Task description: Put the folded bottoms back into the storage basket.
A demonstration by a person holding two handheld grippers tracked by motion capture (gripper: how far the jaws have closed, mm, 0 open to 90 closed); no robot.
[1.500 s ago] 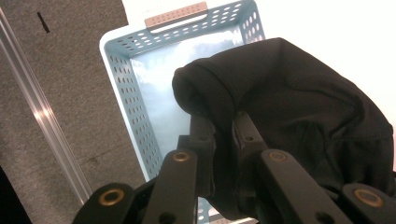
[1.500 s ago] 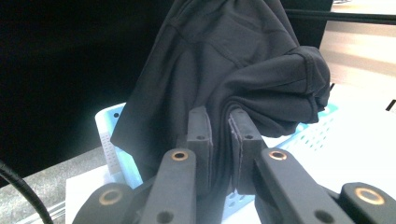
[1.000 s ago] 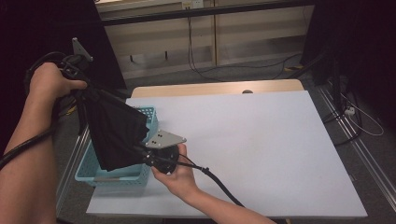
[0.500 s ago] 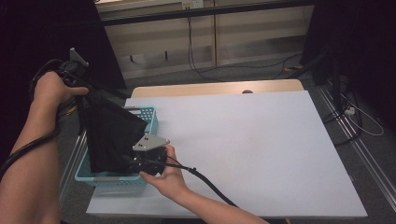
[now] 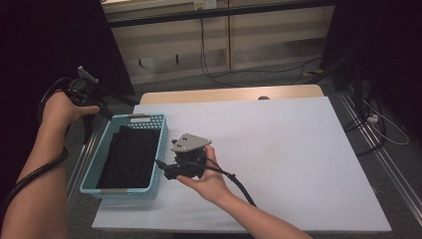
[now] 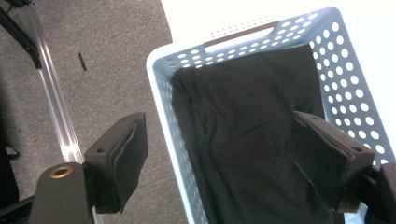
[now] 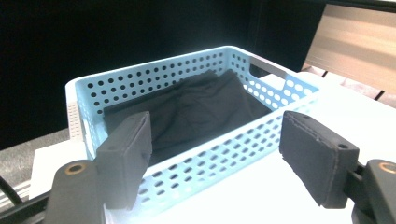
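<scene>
High view shows a black cloth (image 5: 128, 156) lying loosely folded inside a light blue perforated basket (image 5: 96, 155), which sits at the near left corner of the white worktop (image 5: 298, 149). The left gripper (image 5: 92, 107) is held up off the worktop's left edge, beyond the basket's far left corner, clear of the cloth. In the left gripper view its jaws stand wide apart, released and holding nothing, one over the grey floor (image 6: 93, 56) and one over the cloth (image 6: 243, 140). The right gripper (image 5: 164, 167) hovers just beside the basket's right wall, pointing toward it. In the right gripper view its jaws are likewise spread and empty, with the basket (image 7: 196, 158) just ahead.
</scene>
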